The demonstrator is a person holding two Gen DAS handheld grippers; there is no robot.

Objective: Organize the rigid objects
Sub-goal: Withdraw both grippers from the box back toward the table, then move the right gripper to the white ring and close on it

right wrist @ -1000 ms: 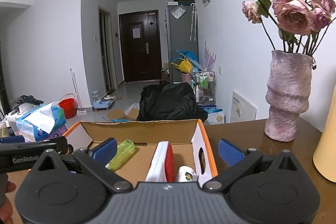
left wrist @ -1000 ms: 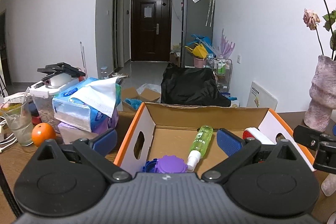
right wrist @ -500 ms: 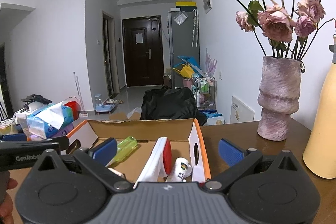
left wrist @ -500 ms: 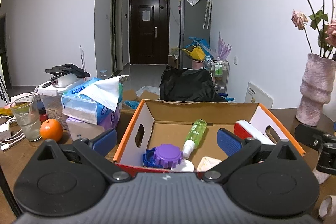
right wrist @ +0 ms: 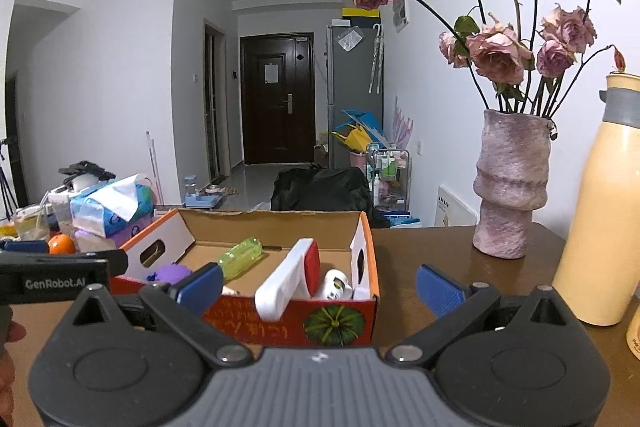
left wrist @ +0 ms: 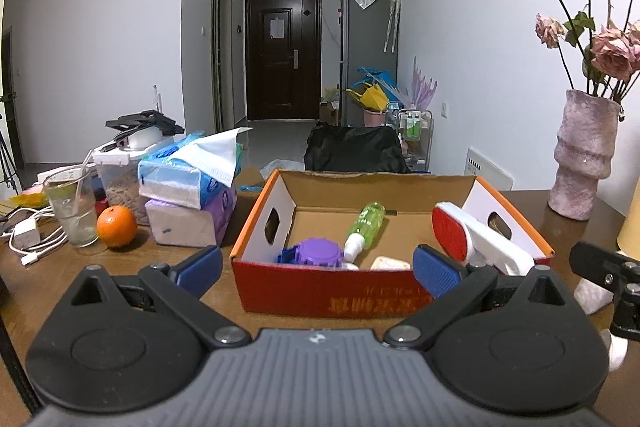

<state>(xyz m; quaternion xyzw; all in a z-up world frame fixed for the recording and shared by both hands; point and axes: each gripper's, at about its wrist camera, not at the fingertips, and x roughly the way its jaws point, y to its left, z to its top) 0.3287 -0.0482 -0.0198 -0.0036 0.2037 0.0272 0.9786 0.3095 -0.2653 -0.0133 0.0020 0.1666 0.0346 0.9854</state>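
Note:
An open cardboard box [left wrist: 340, 291] with orange rims sits on the brown table [left wrist: 80, 287]. Inside lie a green spray bottle [left wrist: 366, 221], a purple lid [left wrist: 318, 253], a white and red lint roller [left wrist: 476, 239] leaning on the right wall, and a small white bottle [right wrist: 335, 285]. My left gripper [left wrist: 316, 271] is open and empty, just in front of the box. My right gripper [right wrist: 318, 287] is open and empty too, facing the same box [right wrist: 352, 323] from its right corner. The left gripper's body [right wrist: 56, 277] shows at the left edge of the right wrist view.
Tissue packs [left wrist: 188, 183], an orange [left wrist: 117, 227], a glass [left wrist: 72, 211] and charger cables [left wrist: 28, 239] crowd the table's left. A pink vase [right wrist: 512, 187] with dried roses and a tall yellow bottle [right wrist: 600, 203] stand at the right.
Both grippers have pulled back and risen from over the box; its front wall is now in view. Both stay open and empty.

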